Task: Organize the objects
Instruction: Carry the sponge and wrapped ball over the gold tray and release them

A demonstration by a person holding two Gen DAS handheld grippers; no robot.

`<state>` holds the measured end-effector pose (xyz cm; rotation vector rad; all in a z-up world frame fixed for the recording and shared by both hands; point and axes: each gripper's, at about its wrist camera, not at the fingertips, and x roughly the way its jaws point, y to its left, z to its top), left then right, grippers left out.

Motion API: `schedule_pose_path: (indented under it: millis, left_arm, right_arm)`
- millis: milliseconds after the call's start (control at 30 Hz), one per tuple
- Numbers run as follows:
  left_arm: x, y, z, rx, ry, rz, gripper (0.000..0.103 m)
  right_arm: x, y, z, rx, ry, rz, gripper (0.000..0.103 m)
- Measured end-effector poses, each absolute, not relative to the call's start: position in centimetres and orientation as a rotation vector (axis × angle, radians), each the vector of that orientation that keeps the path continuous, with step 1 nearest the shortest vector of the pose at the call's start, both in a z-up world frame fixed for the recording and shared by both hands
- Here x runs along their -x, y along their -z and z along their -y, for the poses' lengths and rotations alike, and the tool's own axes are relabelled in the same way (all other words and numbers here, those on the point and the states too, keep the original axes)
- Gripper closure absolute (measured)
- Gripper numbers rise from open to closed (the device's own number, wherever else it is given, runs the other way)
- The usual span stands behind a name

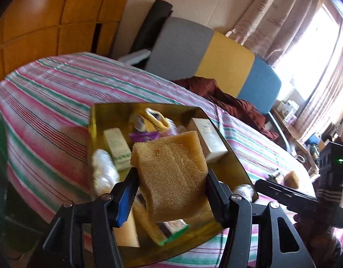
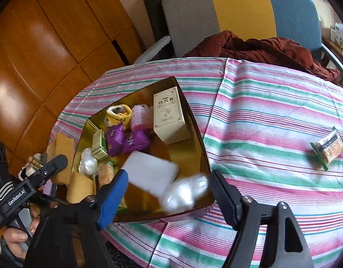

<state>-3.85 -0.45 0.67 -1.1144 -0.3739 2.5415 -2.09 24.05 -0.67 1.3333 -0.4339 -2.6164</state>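
**Sponge held over the gold tray, white block loose below the open right gripper**

The left gripper [image 1: 170,192] was clamped on a tan sponge [image 1: 171,174], its pads pressing both sides, and held it above the gold tray [image 1: 238,165] on the striped tablecloth [image 1: 48,102]. The right gripper [image 2: 168,192] stood with its jaws apart and nothing pressed between them; a blurred white block [image 2: 152,175] and a clear plastic wrap [image 2: 184,192] showed just beyond its fingers, over the tray's near corner. Inside the tray lay a cream box [image 2: 169,116], purple packets [image 2: 127,139], a small green box [image 2: 99,144] and a yellow sock [image 2: 119,114]. A snack packet [image 2: 328,148] lay well apart on the cloth to the right.
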Motion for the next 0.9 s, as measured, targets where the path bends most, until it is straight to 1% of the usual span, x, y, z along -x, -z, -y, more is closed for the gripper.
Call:
schedule_pose_path:
  millis: [67, 133, 167, 233, 300, 367, 500, 633, 733, 833, 900]
  left_arm:
    - [4.3, -0.4, -0.1, 1.13, -2.509, 0.396, 0.044]
    - [4.9, -0.1, -0.5, 1.152, -2.491, 0.428, 0.043]
    - [5.2, 0.0, -0.5, 1.162, -2.484, 0.45, 0.043]
    - [6.2, 0.2, -0.7, 1.176, -2.468, 0.492, 0.038]
    - [7.0, 0.4, -1.0, 1.191, -2.465, 0.513, 0.028]
    - [7.5, 0.7, -1.5, 1.192, -2.466, 0.506, 0.021]
    - [7.2, 1.5, -1.9, 1.227, -2.492, 0.452, 0.021]
    - [5.5, 1.5, -1.8, 1.188, -2.565, 0.312, 0.021]
    - [4.6, 1.5, -1.6, 1.173, -2.605, 0.249, 0.021]
    - [4.0, 1.2, -1.7, 1.152, -2.634, 0.193, 0.021]
    - [3.7, 0.9, -2.1, 1.134, -2.65, 0.154, 0.021]
  right_arm:
    - [1.9, 0.7, -24.1, -1.338, 2.619, 0.431, 0.025]
    - [1.8, 0.8, -24.0, -1.338, 2.615, 0.437, 0.023]
    - [1.7, 0.8, -23.9, -1.336, 2.619, 0.436, 0.02]
    - [1.3, 0.6, -23.4, -1.312, 2.64, 0.401, 0.018]
    - [0.9, 0.4, -22.7, -1.286, 2.662, 0.352, 0.012]
    - [0.7, 0.3, -22.1, -1.275, 2.677, 0.303, 0.006]
    - [0.1, 0.0, -21.2, -1.256, 2.692, 0.224, 0.006]
    - [-0.9, -1.4, -20.2, -1.146, 2.766, 0.122, 0.006]
    - [-1.6, -2.7, -19.6, -1.059, 2.846, 0.037, 0.006]
    - [-1.8, -2.8, -18.8, -1.067, 2.917, -0.088, 0.006]
    - [-1.7, -2.2, -18.7, -1.106, 2.932, -0.11, 0.006]
